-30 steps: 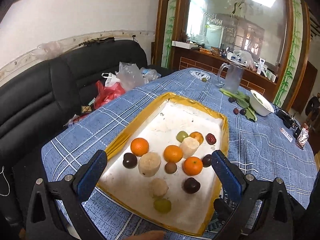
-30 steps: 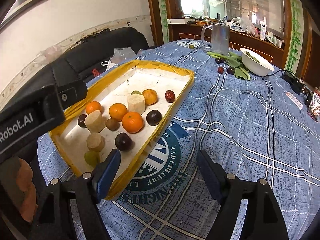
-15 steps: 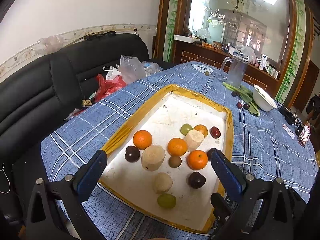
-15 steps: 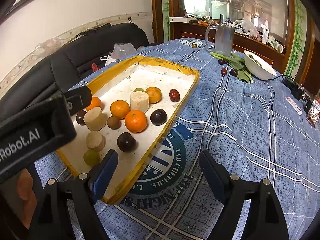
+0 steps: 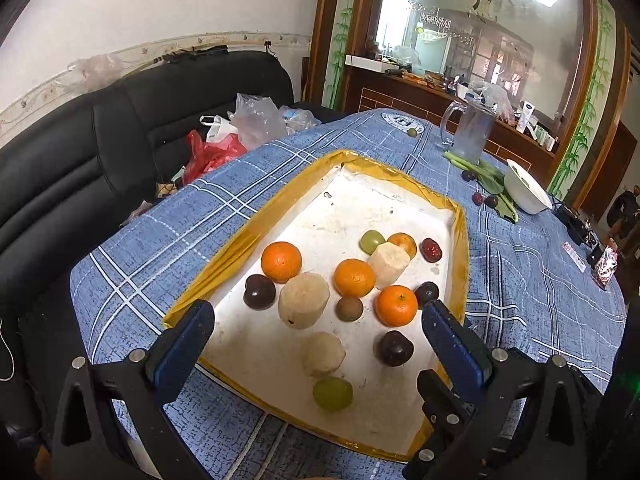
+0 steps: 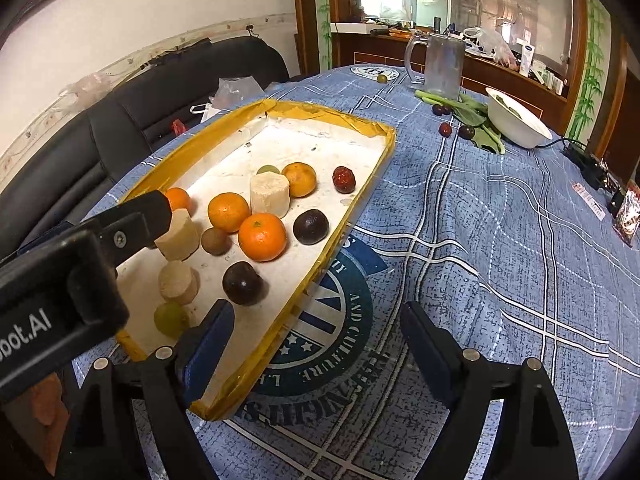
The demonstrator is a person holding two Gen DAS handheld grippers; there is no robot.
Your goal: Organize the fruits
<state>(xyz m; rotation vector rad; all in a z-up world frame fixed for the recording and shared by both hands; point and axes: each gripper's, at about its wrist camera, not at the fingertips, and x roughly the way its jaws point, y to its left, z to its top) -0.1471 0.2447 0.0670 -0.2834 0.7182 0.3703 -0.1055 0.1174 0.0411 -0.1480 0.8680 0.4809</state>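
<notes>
Oranges [image 5: 281, 261], dark plums [image 5: 395, 347], green grapes [image 5: 332, 393] and pale peeled chunks [image 5: 304, 299] lie scattered in the yellow-rimmed tray [image 5: 280, 208] at centre frame, on the blue plaid table [image 6: 500, 220]. The left tongs [image 5: 320, 332] hang wide open and empty over the tray's near end. The right tongs [image 6: 316, 344], just widened, are empty over the tray's near right rim.

Desk has a blue plaid cloth [image 6: 500, 216] with a round printed emblem [image 6: 332, 332] near the front edge. Far end: clear glass pitcher [image 6: 442, 66], upright. White bowl [image 6: 516, 122] to its right, tilted, resting on leafy greens [image 6: 472, 114]. Small snack packet [image 6: 628, 216] and a black power strip [image 6: 588, 162] at the right edge. Black leather sofa [image 5: 80, 152] beside the desk, with red [image 5: 210, 154] and clear plastic bags [image 5: 256, 118] on the seat. Wooden sideboard [image 5: 404, 94] behind, cluttered.
</notes>
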